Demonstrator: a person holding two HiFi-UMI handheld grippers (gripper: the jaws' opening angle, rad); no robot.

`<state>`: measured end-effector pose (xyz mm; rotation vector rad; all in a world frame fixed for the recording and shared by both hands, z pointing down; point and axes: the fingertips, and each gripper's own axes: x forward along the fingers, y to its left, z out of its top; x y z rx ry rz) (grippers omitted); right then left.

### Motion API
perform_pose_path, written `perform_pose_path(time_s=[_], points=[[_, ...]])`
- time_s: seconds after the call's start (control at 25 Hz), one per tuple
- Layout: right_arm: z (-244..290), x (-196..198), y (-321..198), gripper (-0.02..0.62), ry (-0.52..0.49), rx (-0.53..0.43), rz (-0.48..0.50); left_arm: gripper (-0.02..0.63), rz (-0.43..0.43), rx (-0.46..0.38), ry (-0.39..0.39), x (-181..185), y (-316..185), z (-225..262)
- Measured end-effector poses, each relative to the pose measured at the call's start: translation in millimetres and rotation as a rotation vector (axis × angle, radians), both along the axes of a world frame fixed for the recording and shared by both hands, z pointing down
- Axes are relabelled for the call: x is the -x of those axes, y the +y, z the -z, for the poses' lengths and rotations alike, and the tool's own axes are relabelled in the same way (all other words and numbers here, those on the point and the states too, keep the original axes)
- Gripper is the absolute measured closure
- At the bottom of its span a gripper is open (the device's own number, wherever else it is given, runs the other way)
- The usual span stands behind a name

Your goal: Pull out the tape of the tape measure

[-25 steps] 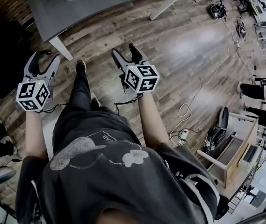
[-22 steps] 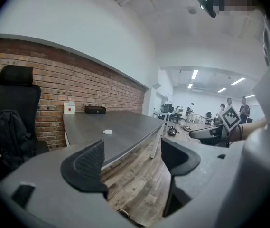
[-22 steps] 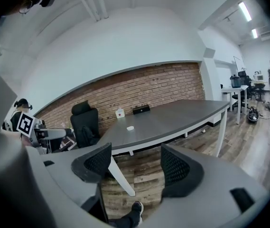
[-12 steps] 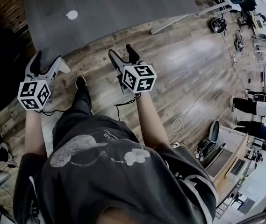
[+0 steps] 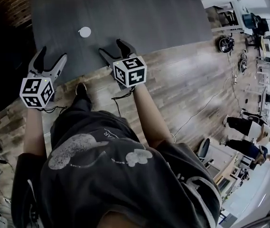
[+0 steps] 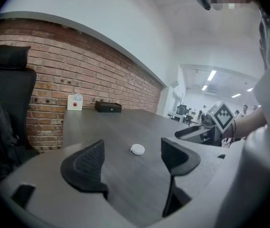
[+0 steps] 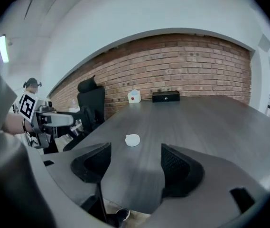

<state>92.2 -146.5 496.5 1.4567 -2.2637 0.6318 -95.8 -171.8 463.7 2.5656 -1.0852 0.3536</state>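
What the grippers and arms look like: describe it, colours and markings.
The left gripper and right gripper match: pale grey bodies, black ribbed fingers, and a white cube with black square markers on each. A thin black cable trails from the right one. Dark short-sleeved shirt with a pale print.

Looking steeply down from head height, taking in the left gripper (image 5: 51, 56), the right gripper (image 5: 113, 49), the near table (image 5: 139, 13) edge and the wooden floor (image 5: 187, 80) from well above. Riding low on the left gripper, facing along its jaws across the tabletop toward the brick wall (image 6: 78, 80), catching the right gripper at the right edge. Riding likewise on the right gripper, facing the same wall, catching the left gripper at the left edge. Sharing across all three views: the tabletop and the white disc (image 5: 84, 32), ahead of both jaw pairs.
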Motion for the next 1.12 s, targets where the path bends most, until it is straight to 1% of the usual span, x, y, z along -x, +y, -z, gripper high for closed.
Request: perform_pose_path(time_s=[0.12, 0.36, 0.64, 0.76, 0.96, 1.12], points=[[-13, 14, -15, 0.281, 0.021, 0.047, 0.079, 0.239, 0.016, 0.014, -0.004, 2, -8, -3], [-32, 33, -39, 0.281, 0.041, 0.095, 0.201, 0.239, 0.051, 0.042, -0.030, 2, -14, -9], [-60, 55, -69, 0.281, 0.094, 0.131, 0.380, 0.239, 0.140, 0.063, -0.069, 2, -21, -20], [-72, 68, -75, 0.281, 0.117, 0.138, 0.449, 0.239, 0.187, 0.071, -0.072, 5, -19, -24], [-89, 76, -90, 0.282, 0.137, 0.148, 0.528, 0.239, 0.256, 0.085, -0.080, 6, -17, -30], [-95, 77, -97, 0.282, 0.193, 0.131, 0.563, 0.239, 0.295, 0.094, -0.081, 11, -14, -30]])
